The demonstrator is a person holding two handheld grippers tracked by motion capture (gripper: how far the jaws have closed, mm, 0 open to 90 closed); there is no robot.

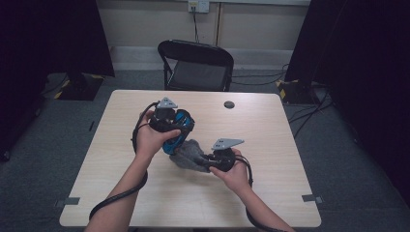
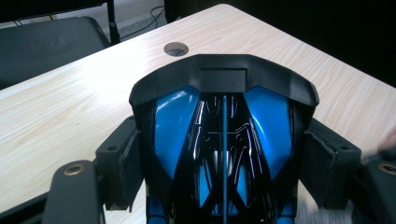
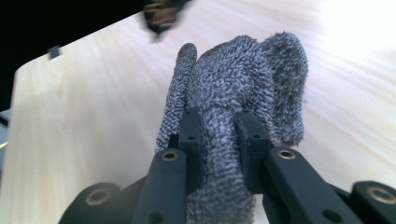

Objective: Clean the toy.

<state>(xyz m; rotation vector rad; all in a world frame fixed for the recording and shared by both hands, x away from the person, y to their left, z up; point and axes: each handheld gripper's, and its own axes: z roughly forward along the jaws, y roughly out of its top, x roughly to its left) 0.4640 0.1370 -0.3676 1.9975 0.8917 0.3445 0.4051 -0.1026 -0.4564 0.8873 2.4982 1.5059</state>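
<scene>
- Left hand-held gripper, left of centre on the counter: jaws stand wide and press from both sides on a glossy blue and black object with a black rim; seen along the jaws in the left gripper view, the blue and black object sits between the pads, which bear on its flanks
- Right hand-held gripper, just right of and nearer than the left one: jaws drawn close together and pinching a grey terry cloth; in the right gripper view the grey terry cloth rises in folds between and beyond the pads
- The cloth lies bunched at mid-counter, touching the lower edge of the blue and black object
- A round cable hole lies in the far part of the counter, right of the left gripper
- A black folding chair stands beyond the far edge of the counter
</scene>
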